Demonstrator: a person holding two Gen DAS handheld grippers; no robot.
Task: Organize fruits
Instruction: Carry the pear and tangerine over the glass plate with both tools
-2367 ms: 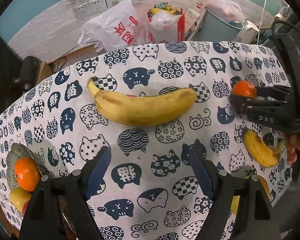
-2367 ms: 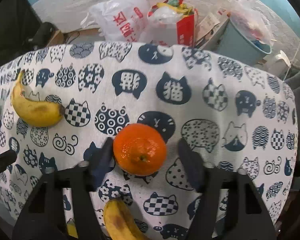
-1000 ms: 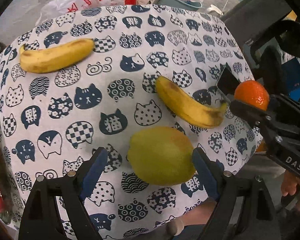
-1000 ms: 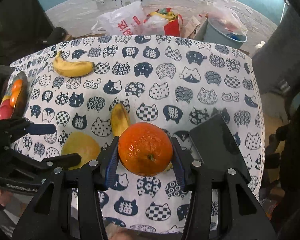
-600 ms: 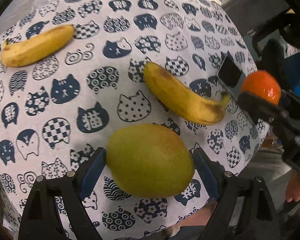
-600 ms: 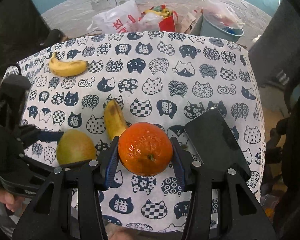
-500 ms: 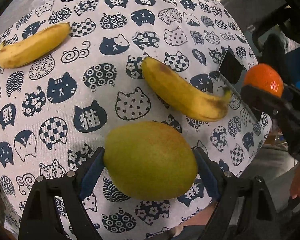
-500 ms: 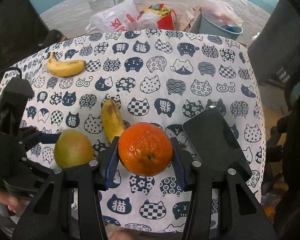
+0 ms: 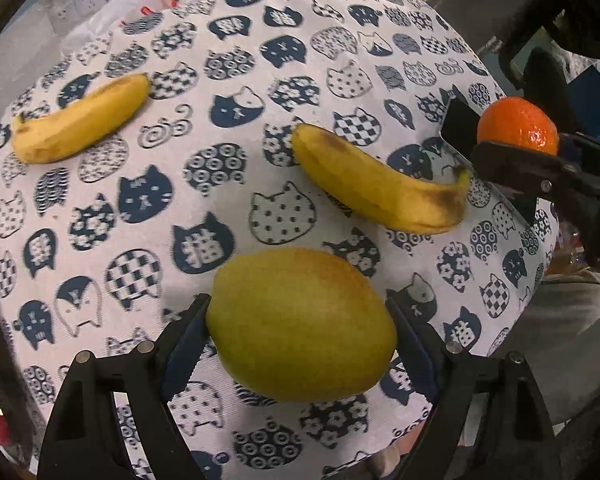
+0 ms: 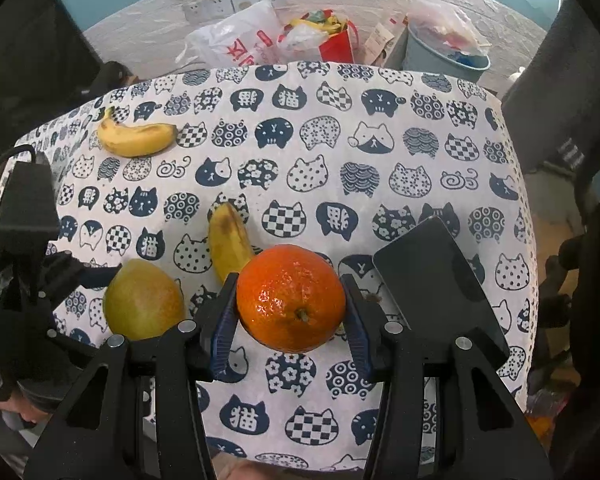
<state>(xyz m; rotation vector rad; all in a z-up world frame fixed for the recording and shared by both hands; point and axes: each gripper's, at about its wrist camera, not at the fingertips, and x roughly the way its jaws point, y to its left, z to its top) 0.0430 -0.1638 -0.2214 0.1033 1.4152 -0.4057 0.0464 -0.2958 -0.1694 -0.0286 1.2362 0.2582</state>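
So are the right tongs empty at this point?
No, the right tongs are clamped on the orange, with both blue pads pressed against its sides above the cat-print tablecloth.

Both grippers point steeply down, left gripper wide, right gripper clamped

Black grippers, blue pads, silver screws

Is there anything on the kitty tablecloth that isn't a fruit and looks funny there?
Yes. A flat black slab, maybe a phone, lies near the table's right edge among the fruit; it is the only non-fruit on the cloth. The nearer banana also has brown bruises. Everything else looks fine: nothing is spilled.
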